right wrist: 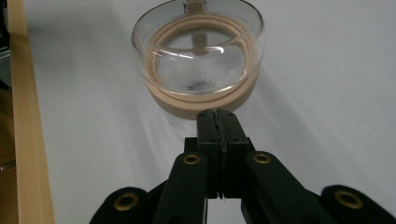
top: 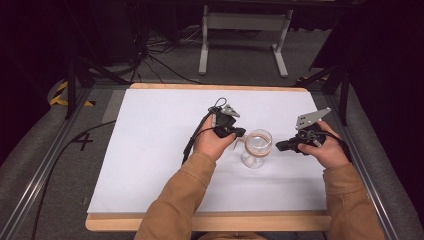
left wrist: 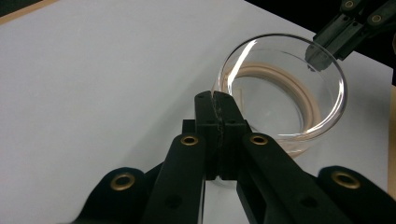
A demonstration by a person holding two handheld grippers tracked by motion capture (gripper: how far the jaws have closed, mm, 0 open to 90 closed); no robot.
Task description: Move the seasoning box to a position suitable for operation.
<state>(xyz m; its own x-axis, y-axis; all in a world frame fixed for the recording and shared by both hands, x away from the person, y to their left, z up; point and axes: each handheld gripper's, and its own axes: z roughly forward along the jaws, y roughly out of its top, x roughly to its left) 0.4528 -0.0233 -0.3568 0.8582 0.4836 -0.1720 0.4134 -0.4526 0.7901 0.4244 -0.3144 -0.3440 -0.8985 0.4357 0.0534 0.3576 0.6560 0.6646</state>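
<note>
Left gripper (top: 239,132) jaws pressed fully together, nothing between them, tips just beside glass jar (top: 257,148) rim on its handle side. Right gripper (top: 281,145) jaws likewise closed and empty, tips close to opposite side of jar. Jar upright between both tips, clear glass, tan band round neck. White table sheet (top: 150,150) underneath, wood edge nearest person

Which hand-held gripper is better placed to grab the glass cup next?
Left, probably. The left hand-held gripper sits shut at the handle side of the glass cup. The right hand-held gripper, also shut, faces the plain wall.
</note>
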